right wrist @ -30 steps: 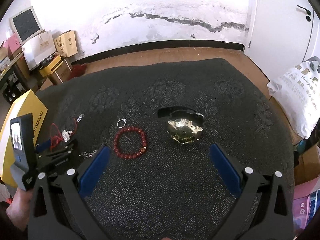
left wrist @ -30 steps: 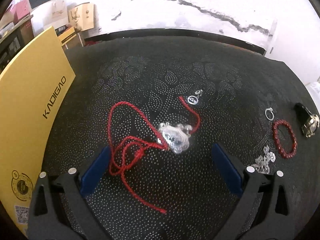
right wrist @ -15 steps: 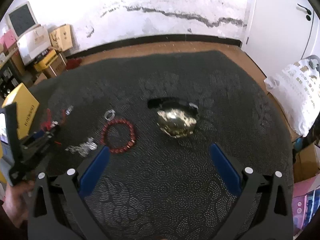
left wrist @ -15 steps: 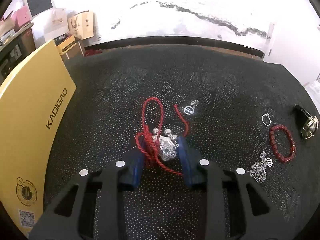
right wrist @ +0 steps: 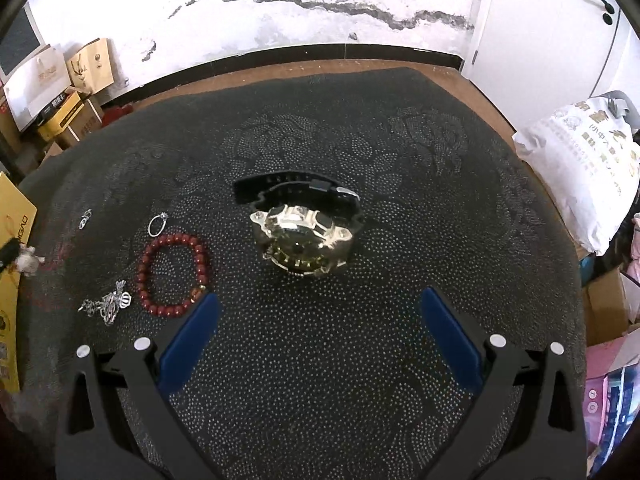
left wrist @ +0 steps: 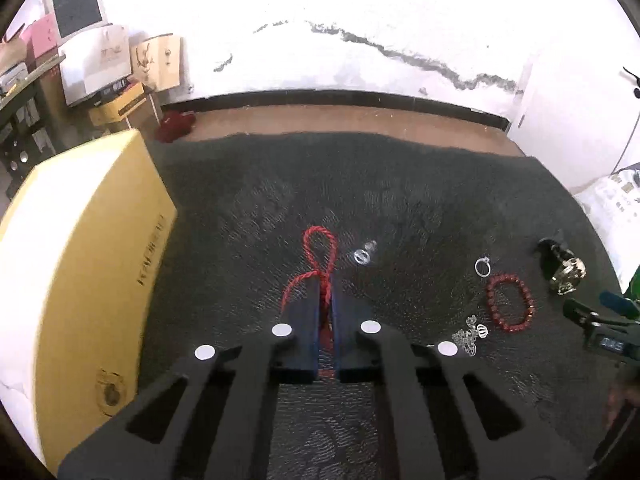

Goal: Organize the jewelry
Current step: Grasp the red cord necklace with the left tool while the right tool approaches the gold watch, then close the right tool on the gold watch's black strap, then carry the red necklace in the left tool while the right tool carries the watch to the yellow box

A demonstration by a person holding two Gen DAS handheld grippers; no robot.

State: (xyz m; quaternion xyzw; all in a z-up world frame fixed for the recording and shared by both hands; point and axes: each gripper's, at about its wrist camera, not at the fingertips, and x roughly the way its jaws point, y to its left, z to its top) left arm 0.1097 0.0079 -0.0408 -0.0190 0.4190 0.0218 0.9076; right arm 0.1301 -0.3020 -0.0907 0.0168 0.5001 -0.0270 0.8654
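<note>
My left gripper (left wrist: 326, 292) is shut on a red cord necklace (left wrist: 318, 252); its loop sticks out ahead of the blue fingers, lifted off the dark cloth. Its silver pendant (right wrist: 27, 259) shows at the left edge of the right wrist view. My right gripper (right wrist: 320, 308) is open and empty, just short of a gold watch with a black strap (right wrist: 302, 236). A red bead bracelet (right wrist: 172, 274), a silver ring (right wrist: 157, 224), a small silver charm (right wrist: 85, 218) and a silver chain (right wrist: 108, 304) lie left of the watch.
A yellow box (left wrist: 80, 272) stands at the left on the dark patterned cloth (right wrist: 360, 152). A white sack (right wrist: 584, 168) lies off the right edge. Cardboard boxes (left wrist: 156, 62) stand by the far wall.
My left gripper closed on the red cord necklace and lifted it from the cloth. My right gripper moved closer to the watch and stayed open.
</note>
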